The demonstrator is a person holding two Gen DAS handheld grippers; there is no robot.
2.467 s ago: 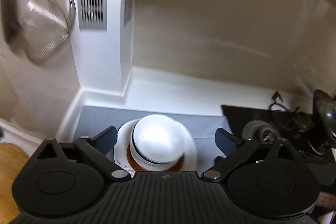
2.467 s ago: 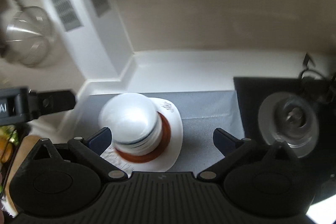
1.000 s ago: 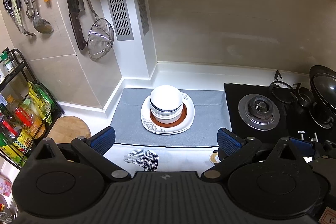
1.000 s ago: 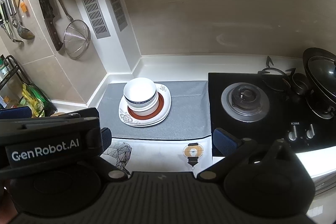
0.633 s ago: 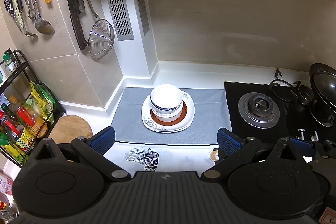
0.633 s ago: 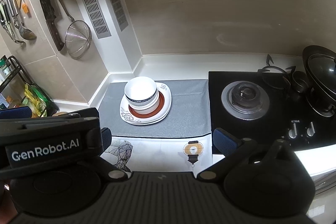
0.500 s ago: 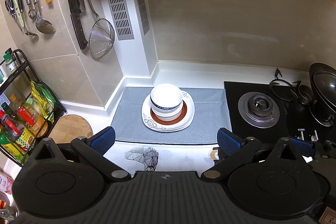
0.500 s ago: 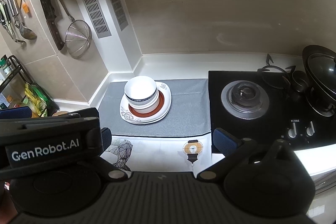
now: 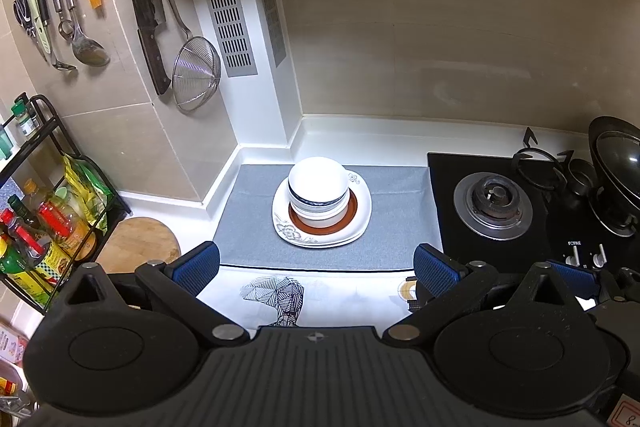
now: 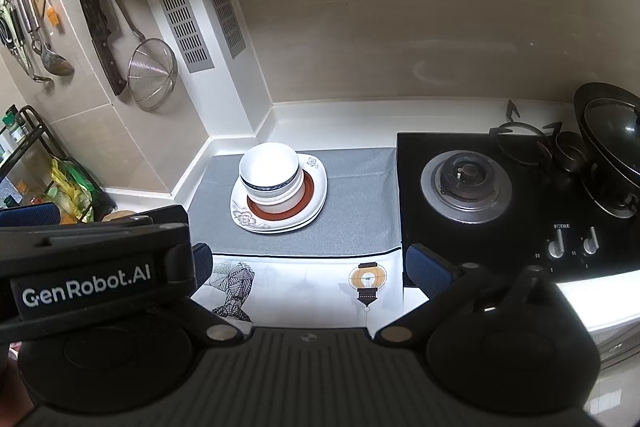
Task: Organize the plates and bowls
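I look down on a white kitchen counter (image 9: pixel 360 135) in a corner of beige tiled wall. To my right sits a black glass gas hob (image 10: pixel 472 227) with a round steel burner (image 10: pixel 466 183), and a dark lidded wok (image 10: pixel 612 143) stands at its far edge. A grey rectangular mat (image 9: pixel 248 223) covers the counter beside the hob, and a white printed cloth (image 10: pixel 304 283) hangs just in front of it. On the mat rests the stack: a white square-ish plate with a floral rim (image 9: pixel 288 231) at the bottom, a smaller red-brown rimmed plate (image 9: pixel 350 213) on it, and white bowls with a dark blue band (image 9: pixel 318 183) nested on top. A round wire-mesh strainer (image 9: pixel 196 75) and a dark-handled cleaver (image 9: pixel 148 27) hang on the left wall. My left gripper (image 9: pixel 316 265) hovers well short of the stack, its blue-padded fingers (image 9: pixel 196 265) spread wide and empty. My right gripper (image 10: pixel 304 265) is likewise spread wide with nothing between its fingers.
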